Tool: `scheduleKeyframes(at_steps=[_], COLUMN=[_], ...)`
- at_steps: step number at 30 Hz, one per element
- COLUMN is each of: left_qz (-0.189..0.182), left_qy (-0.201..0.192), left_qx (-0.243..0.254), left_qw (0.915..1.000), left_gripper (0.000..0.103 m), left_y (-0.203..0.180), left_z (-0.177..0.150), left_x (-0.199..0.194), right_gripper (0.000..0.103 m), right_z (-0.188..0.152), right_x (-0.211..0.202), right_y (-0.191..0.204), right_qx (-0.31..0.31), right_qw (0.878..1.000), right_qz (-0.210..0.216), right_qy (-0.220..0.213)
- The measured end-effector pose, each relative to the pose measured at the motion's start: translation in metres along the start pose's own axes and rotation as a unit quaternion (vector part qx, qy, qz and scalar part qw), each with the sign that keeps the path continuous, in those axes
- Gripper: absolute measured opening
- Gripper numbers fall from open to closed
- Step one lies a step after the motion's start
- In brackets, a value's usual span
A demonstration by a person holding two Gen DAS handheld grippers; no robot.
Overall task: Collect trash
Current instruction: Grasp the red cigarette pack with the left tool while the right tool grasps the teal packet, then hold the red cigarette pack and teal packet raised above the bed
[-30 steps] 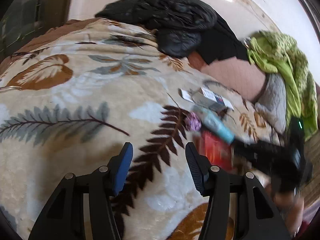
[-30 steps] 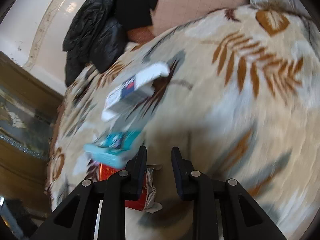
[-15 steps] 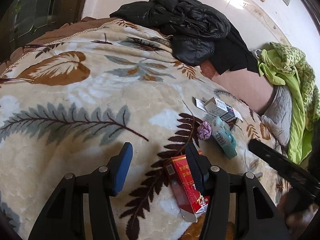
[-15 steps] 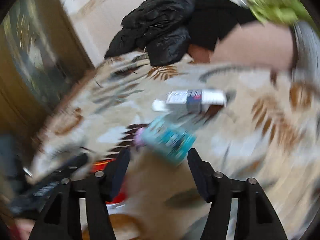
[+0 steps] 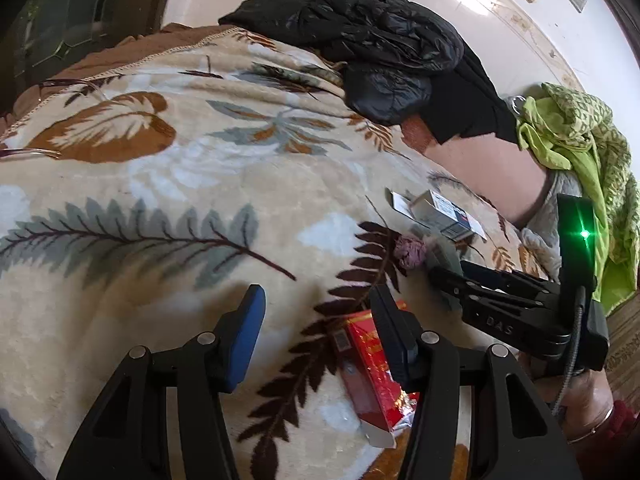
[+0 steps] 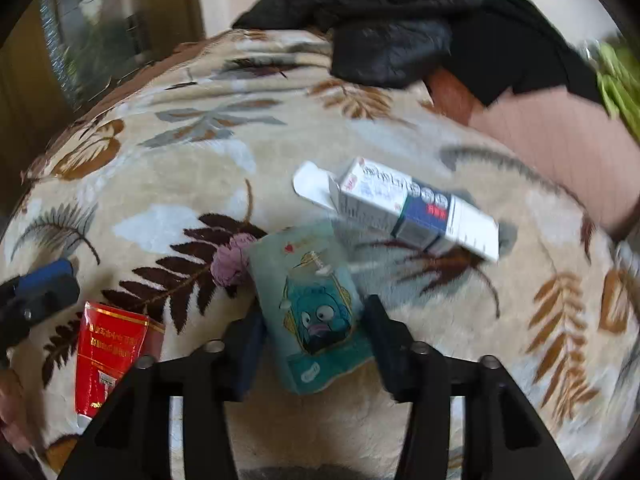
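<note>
While the right gripper (image 6: 312, 336) closes in, here's the state:

right jaws: closing, teal pouch (image 6: 310, 312) sits between them; both pads look at or just off its edges, firm press not confirmed, view is blurred.
teal pouch: flat on the blanket (image 6: 168, 184), cartoon print up; in the left view it's mostly hidden behind the right gripper (image 5: 444, 268).
left gripper (image 5: 320, 320): jaws about half open, holding nothing, hovers over the blanket (image 5: 160, 208).
red pack (image 5: 372, 364): on the blanket, part under the left gripper's right finger in that view, not between the pads. In the right view the red pack (image 6: 106, 352) lies left of the pouch, near the left gripper's blue pad (image 6: 44, 274).
white box (image 6: 412, 210): end flap open, lies just past the pouch, tilted; white box (image 5: 440, 214) also seen from the left.
pink wad (image 6: 230, 258): touching the pouch's upper left corner; pink wad (image 5: 410, 250) is just beside the right gripper's tip.
black jacket (image 5: 380, 48): piled at the far edge of the bed.
green cloth (image 5: 580, 152): heaped at far right.
hand (image 5: 580, 404): holds the right gripper's grip, lower right.
</note>
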State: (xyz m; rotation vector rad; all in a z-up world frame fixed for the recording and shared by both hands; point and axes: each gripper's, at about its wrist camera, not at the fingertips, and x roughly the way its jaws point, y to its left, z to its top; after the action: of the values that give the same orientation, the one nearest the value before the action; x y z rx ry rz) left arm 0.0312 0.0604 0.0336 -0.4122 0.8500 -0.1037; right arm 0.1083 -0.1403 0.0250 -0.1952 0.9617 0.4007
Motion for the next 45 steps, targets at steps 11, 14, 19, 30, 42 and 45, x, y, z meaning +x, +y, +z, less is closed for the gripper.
scheduleKeyframes(at_steps=[11,14,19,30,42,45], left_qz=[-0.029,-0.021,0.027,0.030,0.029,0.029], left_qy=[0.054,0.063,0.053,0.026,-0.045,-0.053], left_qx=[0.049,0.063,0.107,0.094,0.137,0.143], left_qw=[0.9970,0.9958,0.9925,0.9948,0.9891,0.9879], left_gripper=[0.064,0.074,0.077,0.060,0.059,0.059], left_y=[-0.032,-0.042,-0.058,-0.045,-0.061,-0.063], left_z=[-0.025,-0.031,-0.034,-0.025,-0.024,-0.024], left_x=[0.008,0.016,0.028,0.024,-0.007,-0.012], right_gripper=[0.021,0.022,0.022,0.022,0.022,0.022], right_z=[-0.067,-0.080,-0.093,-0.105,-0.105,-0.105], right_x=[-0.085,-0.108,-0.131,-0.122,-0.117,-0.115], right_y=[-0.018,-0.012,0.006,0.012,0.010,0.011], right_qx=[0.243,0.271,0.297,0.306,0.290,0.292], right_qw=[0.966,0.956,0.945,0.943,0.948,0.947], right_qz=[0.038,0.044,0.031,0.013,-0.022,-0.017], right_qy=[-0.080,-0.103,-0.131,-0.127,-0.132,-0.131])
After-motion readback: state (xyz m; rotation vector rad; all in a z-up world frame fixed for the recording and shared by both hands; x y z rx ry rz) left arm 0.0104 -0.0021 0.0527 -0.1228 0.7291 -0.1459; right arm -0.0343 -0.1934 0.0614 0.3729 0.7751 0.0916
